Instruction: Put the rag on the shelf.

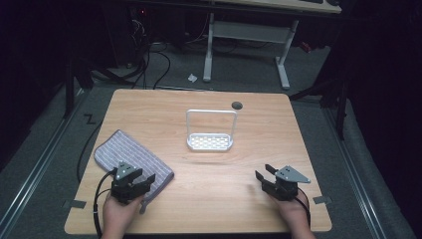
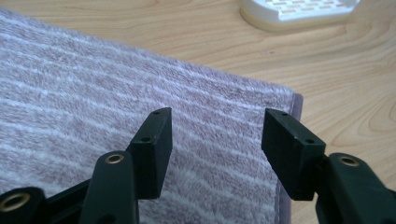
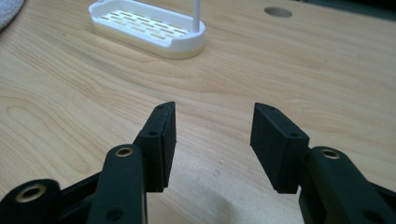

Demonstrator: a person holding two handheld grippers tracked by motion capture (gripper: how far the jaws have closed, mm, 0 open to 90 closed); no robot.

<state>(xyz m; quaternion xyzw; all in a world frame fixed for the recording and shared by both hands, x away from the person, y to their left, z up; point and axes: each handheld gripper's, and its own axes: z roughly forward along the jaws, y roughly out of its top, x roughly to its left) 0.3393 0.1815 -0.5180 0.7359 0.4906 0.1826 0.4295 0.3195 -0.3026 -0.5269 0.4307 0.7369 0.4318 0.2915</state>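
**Left gripper hovering at the towel's corner, right gripper waiting over bare wood**

The striped grey towel [image 1: 130,156] is lying folded on the near left part of the wooden table [image 1: 209,209], its near right corner pointing toward the person. The left gripper [image 1: 147,180] is sitting over that corner with its jaws spread wide; in the left gripper view the towel [image 2: 140,93] is showing between and beneath the two black jaws, and nothing is being pinched. Whether the jaw tips are touching the cloth cannot be told.

Past the towel's edge, toward the middle of the table, a white slotted rack [image 1: 210,141] with a tall wire handle is standing upright, well apart from the towel. Behind it a round dark hole [image 1: 237,105] is showing in the tabletop.

The right gripper [image 1: 264,173] is resting near the table's near right corner, its jaws likewise spread apart over bare wood and holding nothing, pointing toward the rack [image 3: 149,28].
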